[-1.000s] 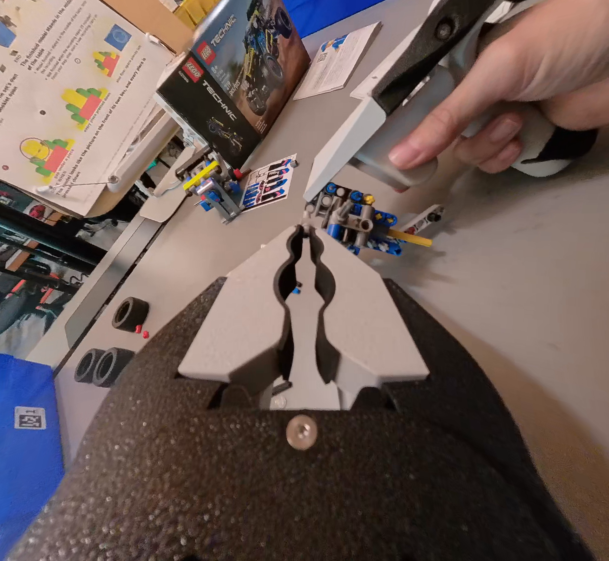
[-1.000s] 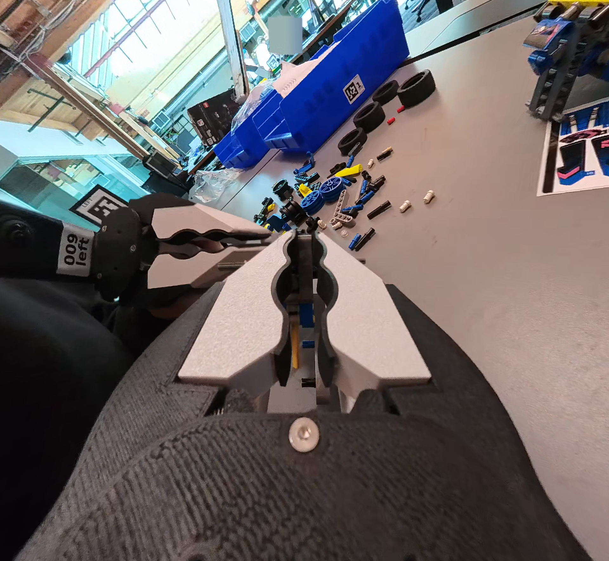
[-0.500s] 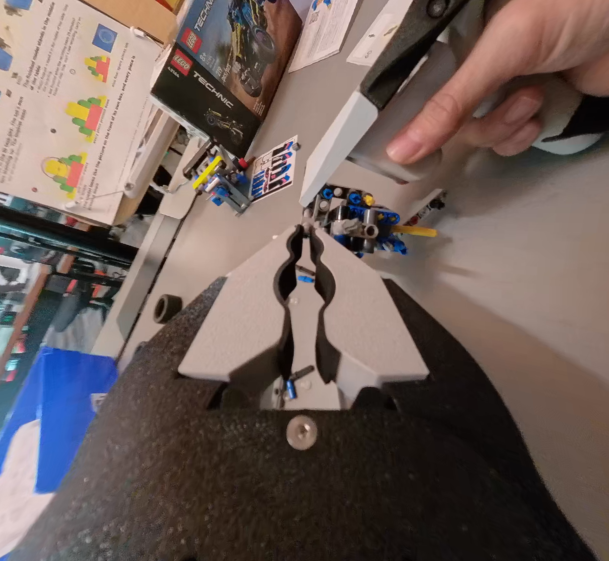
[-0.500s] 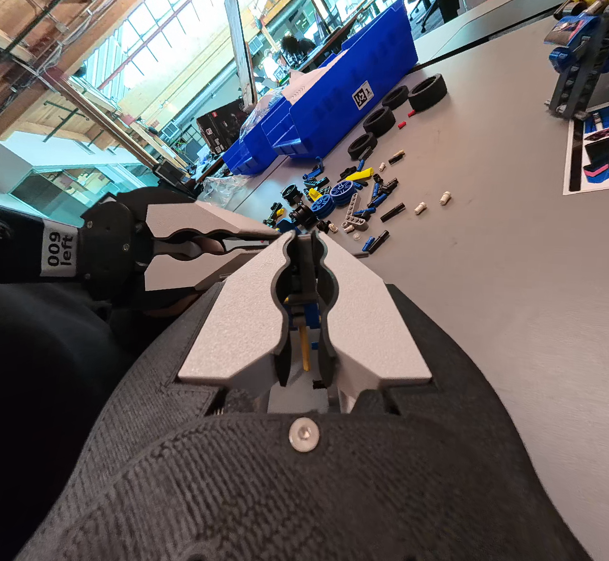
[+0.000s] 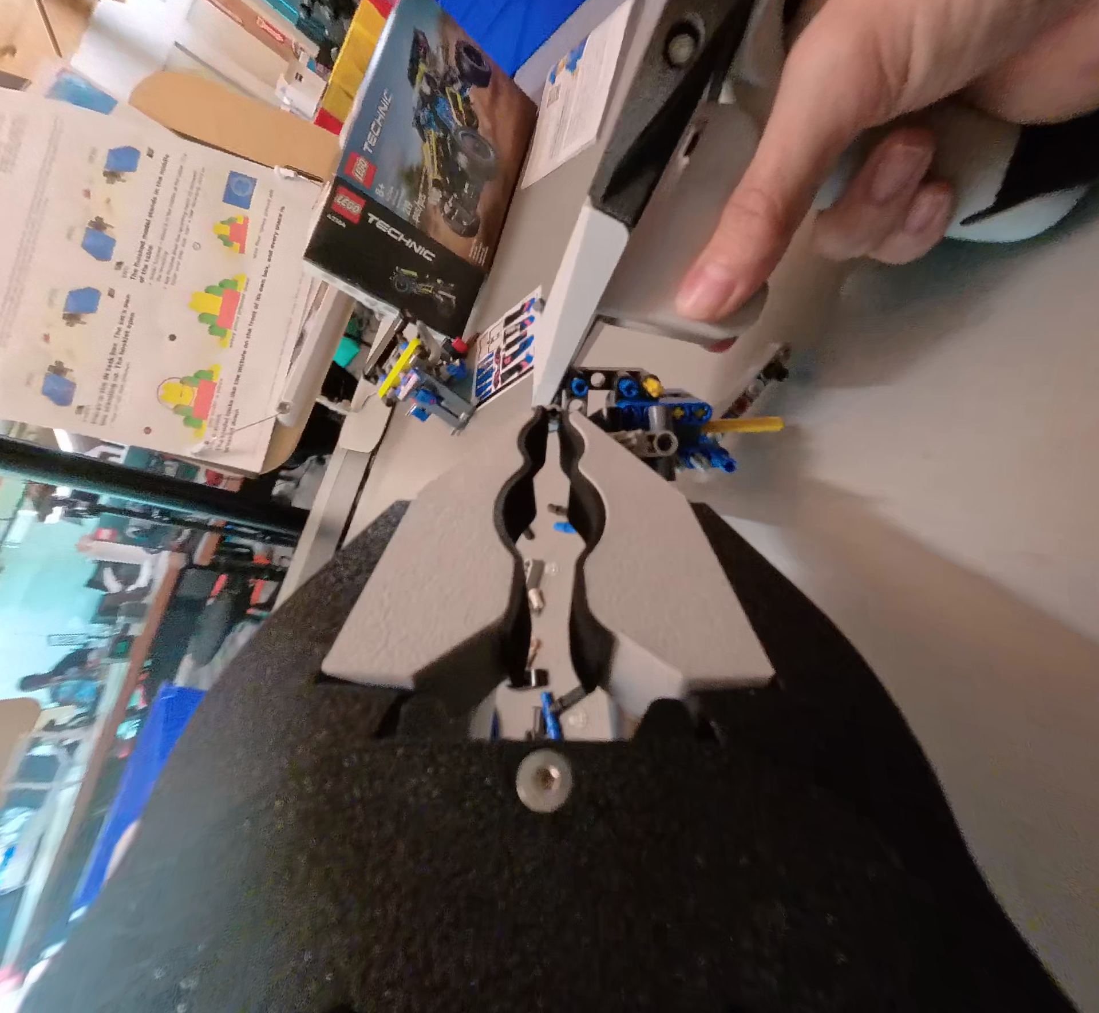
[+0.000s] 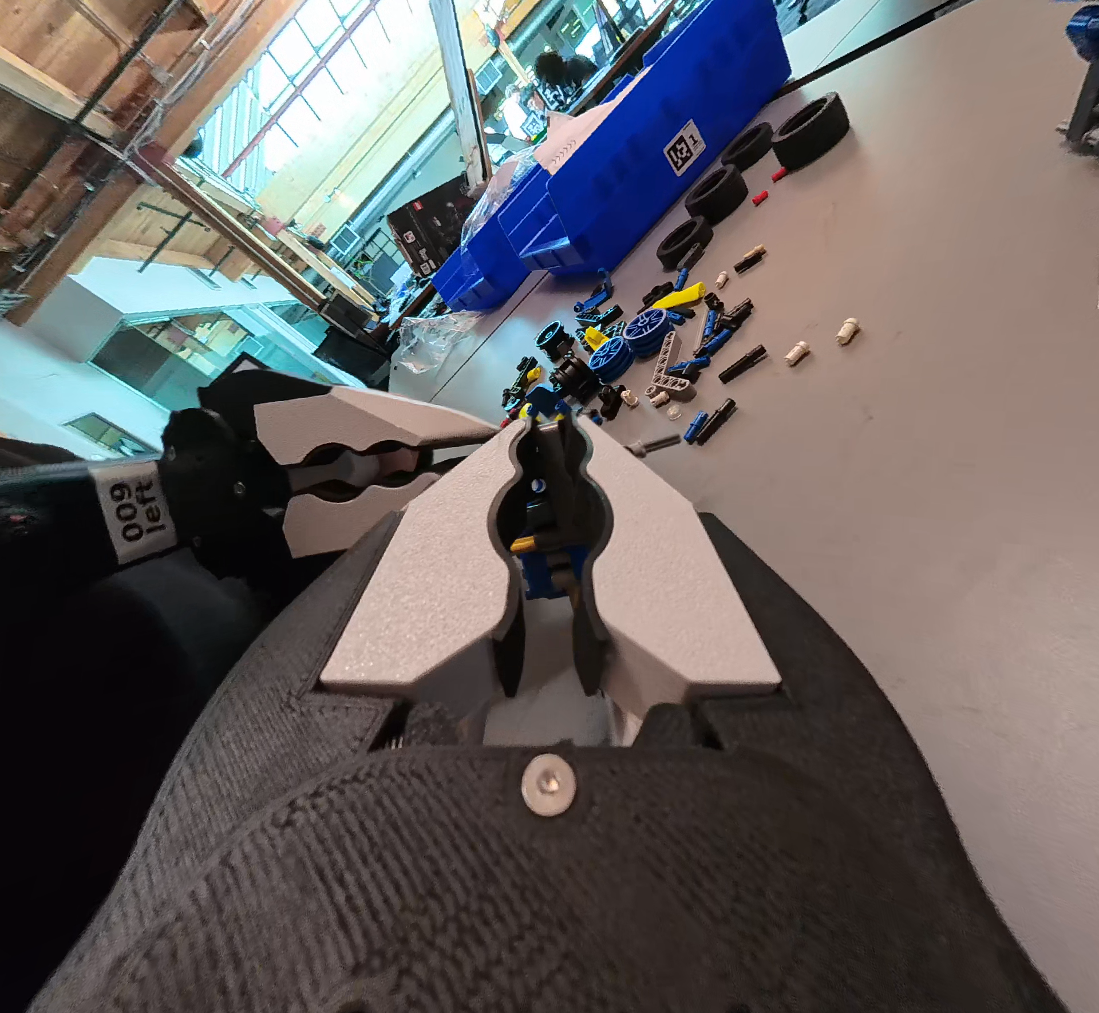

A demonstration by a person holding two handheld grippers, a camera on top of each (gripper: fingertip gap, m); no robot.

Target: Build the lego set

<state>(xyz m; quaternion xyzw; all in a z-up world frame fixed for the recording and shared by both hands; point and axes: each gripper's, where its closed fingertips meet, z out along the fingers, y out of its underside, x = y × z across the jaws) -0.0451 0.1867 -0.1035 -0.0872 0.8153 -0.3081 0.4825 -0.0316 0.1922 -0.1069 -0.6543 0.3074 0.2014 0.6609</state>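
My right gripper (image 6: 550, 425) is shut on a small blue, black and grey lego assembly (image 6: 544, 544), held just above the grey table (image 6: 862, 509). In the left wrist view the same assembly (image 5: 654, 419) sits under the right gripper's fingers (image 5: 574, 324), with a yellow axle (image 5: 743, 424) sticking out to the right. My left gripper (image 5: 550, 419) is shut, its tips right against the assembly's left end. I cannot tell whether a small piece is pinched there. A hand (image 5: 892, 92) holds the right gripper.
A lego box (image 5: 416, 182), a sticker sheet (image 5: 505, 354) and a small blue, grey and yellow sub-build (image 5: 425, 384) stand behind the assembly. Loose parts (image 6: 654, 342), black tyres (image 6: 809, 131) and blue bins (image 6: 654, 182) lie further along the table. My left and right fingertips are right by each other.
Both grippers stayed shut and close together. The left gripper shifted so loose pins on the table now show under its fingers. The right view swung away from the sub-build.
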